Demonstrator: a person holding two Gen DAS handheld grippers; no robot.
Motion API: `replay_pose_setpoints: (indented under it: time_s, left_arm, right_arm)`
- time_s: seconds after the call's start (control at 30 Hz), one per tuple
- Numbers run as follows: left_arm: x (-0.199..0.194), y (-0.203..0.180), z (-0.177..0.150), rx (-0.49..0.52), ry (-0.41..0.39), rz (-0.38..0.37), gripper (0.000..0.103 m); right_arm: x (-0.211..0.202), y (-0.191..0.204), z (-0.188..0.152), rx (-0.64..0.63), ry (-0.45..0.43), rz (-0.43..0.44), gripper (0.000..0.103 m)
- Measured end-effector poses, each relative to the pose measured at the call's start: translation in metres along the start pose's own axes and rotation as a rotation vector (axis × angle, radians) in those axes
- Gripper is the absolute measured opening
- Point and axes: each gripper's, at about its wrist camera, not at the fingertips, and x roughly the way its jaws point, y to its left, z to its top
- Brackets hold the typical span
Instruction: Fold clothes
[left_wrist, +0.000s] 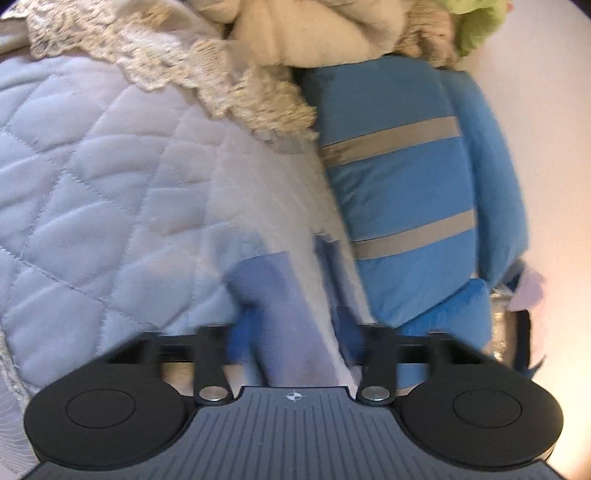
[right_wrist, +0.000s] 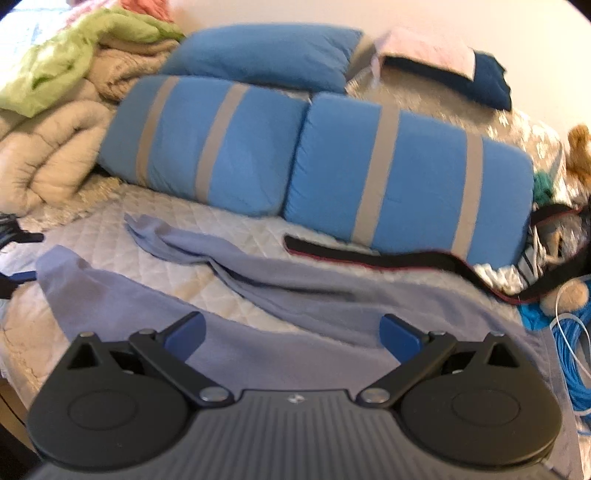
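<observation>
A lavender garment (right_wrist: 295, 288) lies spread and rumpled on the white quilted bedspread (right_wrist: 155, 266), one sleeve trailing toward the pillows. My right gripper (right_wrist: 291, 325) hovers low over its near part, open wide, with nothing between its blue pads. In the left wrist view a fold of the same lavender garment (left_wrist: 269, 284) runs up between the blue pads. My left gripper (left_wrist: 293, 325) is shut on it, over the pale quilted bedspread (left_wrist: 92, 184).
Two blue pillows with grey stripes (right_wrist: 406, 177) (right_wrist: 207, 140) line the bed's far side, one showing again as a blue pillow (left_wrist: 399, 184). A beige comforter (right_wrist: 48, 155) and green cloth (right_wrist: 74, 48) pile at left. A black strap (right_wrist: 369, 254) and blue cable (right_wrist: 569, 350) lie right.
</observation>
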Motion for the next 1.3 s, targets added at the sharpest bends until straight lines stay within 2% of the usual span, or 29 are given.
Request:
replay_pose_setpoints:
  time_s: [0.07,0.1,0.17,0.3,0.5,0.83,1.03,1.2,1.27,1.3]
  left_arm:
    - [-0.002,-0.002,0.000,0.032,-0.013,0.075,0.012]
    - [-0.004,-0.005,0.000,0.057,-0.020,0.085,0.006]
    - [-0.008,-0.011,0.000,0.108,-0.034,0.103,0.003]
    - [-0.018,-0.023,0.000,0.210,-0.061,0.140,0.003]
    - [-0.027,-0.036,-0.005,0.287,-0.075,0.155,0.003]
    - [-0.034,-0.037,-0.009,0.311,-0.047,0.241,0.003]
    - [-0.040,-0.031,-0.014,0.320,-0.004,0.302,0.003]
    - [-0.043,-0.036,-0.027,0.470,0.037,0.393,0.004]
    - [-0.049,-0.046,-0.031,0.569,-0.006,0.460,0.005]
    - [-0.053,-0.052,-0.033,0.622,-0.039,0.484,0.011]
  right_arm:
    - [-0.003,0.005,-0.001,-0.043,-0.022,-0.010,0.103]
    - [-0.004,0.007,-0.002,-0.067,-0.032,-0.017,0.103]
    - [-0.004,0.005,-0.002,-0.072,-0.036,-0.021,0.103]
    - [-0.004,-0.001,-0.003,-0.060,-0.036,-0.024,0.103]
    - [-0.004,-0.014,-0.003,-0.003,-0.027,-0.025,0.103]
    - [-0.003,-0.018,-0.003,0.013,-0.019,-0.017,0.103]
    - [-0.002,-0.021,-0.003,0.038,-0.002,-0.009,0.103]
    - [-0.004,-0.022,-0.003,0.040,-0.009,-0.011,0.103]
    - [-0.003,-0.022,-0.002,0.040,-0.008,-0.007,0.103]
    - [-0.003,-0.022,-0.002,0.040,-0.008,-0.005,0.103]
